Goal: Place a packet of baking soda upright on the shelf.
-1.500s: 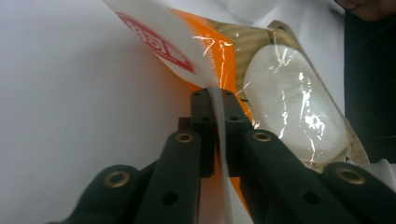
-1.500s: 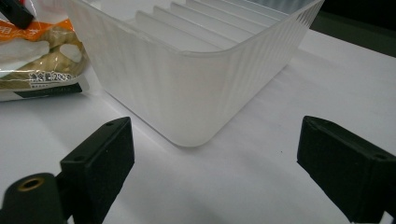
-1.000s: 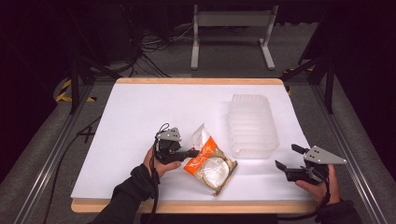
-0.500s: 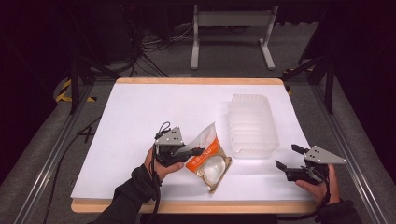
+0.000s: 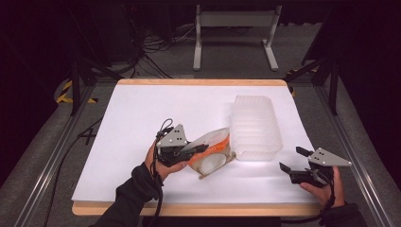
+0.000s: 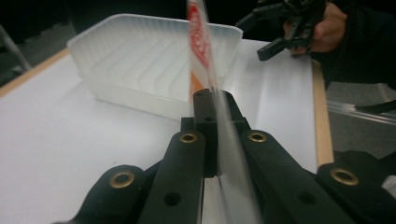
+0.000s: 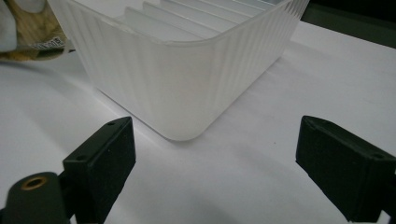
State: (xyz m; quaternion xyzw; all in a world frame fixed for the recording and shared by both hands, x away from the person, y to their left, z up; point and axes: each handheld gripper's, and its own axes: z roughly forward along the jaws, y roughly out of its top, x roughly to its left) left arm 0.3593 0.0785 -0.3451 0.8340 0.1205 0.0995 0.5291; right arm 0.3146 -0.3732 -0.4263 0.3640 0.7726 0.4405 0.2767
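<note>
The bag (image 5: pixel 210 153) was clamped by its edge between the fingers of the left gripper (image 5: pixel 201 148). Within the last second it had been tipped up off the worktop (image 5: pixel 142 118) and brought against the tub (image 5: pixel 254 126), probably for loading. The right gripper (image 5: pixel 295 159) was held beside the tub, fingers apart.

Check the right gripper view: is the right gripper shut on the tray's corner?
No. The right gripper has its jaws wide apart, and the ribbed translucent plastic tray stands beyond them, ungripped, on the white table.
</note>
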